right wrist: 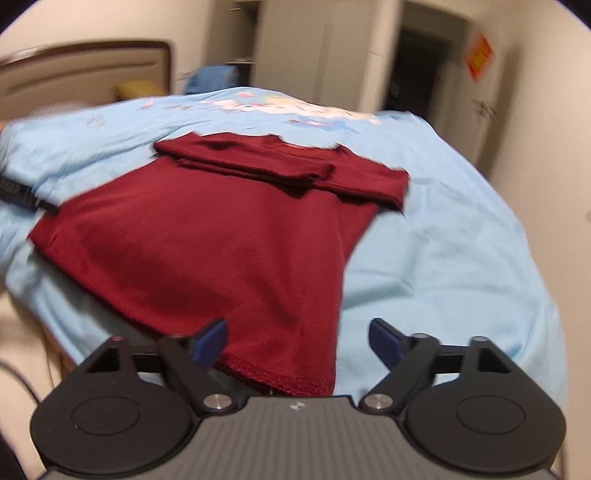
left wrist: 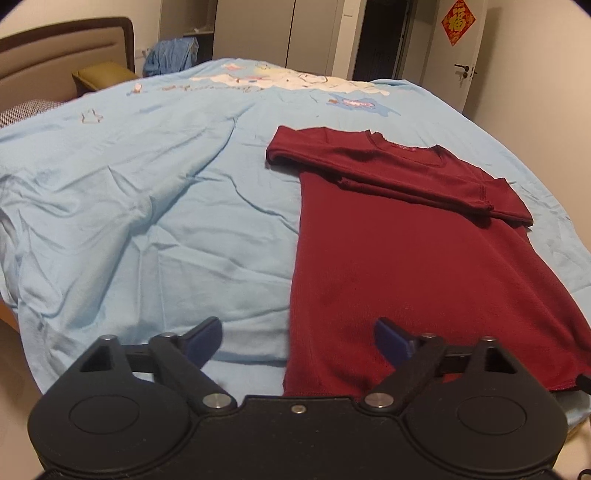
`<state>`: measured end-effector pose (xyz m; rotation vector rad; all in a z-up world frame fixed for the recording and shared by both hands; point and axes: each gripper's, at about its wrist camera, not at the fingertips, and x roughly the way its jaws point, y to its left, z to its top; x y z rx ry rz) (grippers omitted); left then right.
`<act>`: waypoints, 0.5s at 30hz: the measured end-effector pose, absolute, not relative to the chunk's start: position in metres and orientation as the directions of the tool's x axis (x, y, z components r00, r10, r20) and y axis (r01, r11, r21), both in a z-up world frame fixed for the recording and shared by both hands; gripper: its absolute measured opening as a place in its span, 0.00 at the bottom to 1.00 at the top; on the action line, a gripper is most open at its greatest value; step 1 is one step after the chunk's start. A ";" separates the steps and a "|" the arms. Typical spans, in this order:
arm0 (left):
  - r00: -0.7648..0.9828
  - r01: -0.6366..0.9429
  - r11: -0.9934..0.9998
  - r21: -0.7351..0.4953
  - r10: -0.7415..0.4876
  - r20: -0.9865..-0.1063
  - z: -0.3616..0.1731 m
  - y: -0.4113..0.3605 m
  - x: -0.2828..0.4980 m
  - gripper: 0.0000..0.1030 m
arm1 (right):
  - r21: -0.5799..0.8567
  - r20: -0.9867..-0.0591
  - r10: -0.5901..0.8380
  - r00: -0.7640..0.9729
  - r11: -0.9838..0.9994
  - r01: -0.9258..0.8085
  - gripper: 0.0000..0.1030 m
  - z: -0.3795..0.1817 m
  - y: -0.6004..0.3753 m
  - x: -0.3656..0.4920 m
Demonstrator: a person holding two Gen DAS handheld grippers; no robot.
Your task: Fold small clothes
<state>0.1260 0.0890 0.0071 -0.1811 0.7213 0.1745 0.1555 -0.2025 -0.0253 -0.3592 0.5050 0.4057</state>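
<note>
One dark red shirt (left wrist: 424, 258) lies flat on the bed's light blue sheet (left wrist: 147, 206), its two sleeves folded across the chest below the collar. The left tool (left wrist: 297, 341) hangs over the near hem with its jaws spread wide and nothing between the pads: its right fingertip (left wrist: 391, 341) shows over the red cloth, its left one over bare sheet, so the shirt's left edge runs up between them and the body of the shirt stretches ahead and to the right. The right tool (right wrist: 297, 341), seen in a blurred view, is likewise released and empty; the shirt's near right corner lies just ahead of it, the hem (right wrist: 273, 376) running between its fingers, with the cloth spreading ahead and to the left. Part of the left tool shows as a dark shape (right wrist: 22, 195) at the shirt's far left corner in that view.

Nothing lies on the shirt or between either tool and it. Beyond the bed, ahead of the left tool, stand one padded headboard (left wrist: 66, 48) to the left, one olive cushion (left wrist: 103, 75), one heap of blue cloth (left wrist: 171, 55), pale wardrobe doors (left wrist: 258, 33), one dark doorway (left wrist: 384, 40) and one red decoration (left wrist: 458, 20) on a door to the right.
</note>
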 end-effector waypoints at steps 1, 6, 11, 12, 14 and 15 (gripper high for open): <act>0.742 -0.215 0.972 -0.093 0.101 -0.663 0.008 0.087 0.126 0.94 | -0.263 -0.533 0.284 0.797 0.840 -0.475 0.91 -0.026 -0.199 0.154; 0.753 -0.185 0.981 -0.060 0.102 -0.650 0.010 0.078 0.128 0.99 | -0.391 -0.562 0.273 0.780 0.744 -0.542 0.95 -0.034 -0.181 0.150; 0.754 -0.160 0.985 -0.068 0.078 -0.652 0.009 0.071 0.129 0.99 | -0.524 -0.620 0.175 0.765 0.633 -0.569 0.96 -0.057 -0.163 0.155; 0.755 -0.155 0.985 -0.070 0.073 -0.652 0.009 0.070 0.129 0.99 | -0.546 -0.612 0.167 0.773 0.618 -0.566 0.96 -0.059 -0.161 0.155; 0.760 -0.141 0.987 -0.074 0.060 -0.647 0.009 0.068 0.128 0.99 | -0.582 -0.585 0.158 0.795 0.601 -0.547 0.96 -0.062 -0.156 0.155; 0.762 -0.133 0.988 -0.077 0.052 -0.645 0.009 0.066 0.128 0.99 | -0.604 -0.567 0.152 0.809 0.592 -0.534 0.96 -0.064 -0.153 0.155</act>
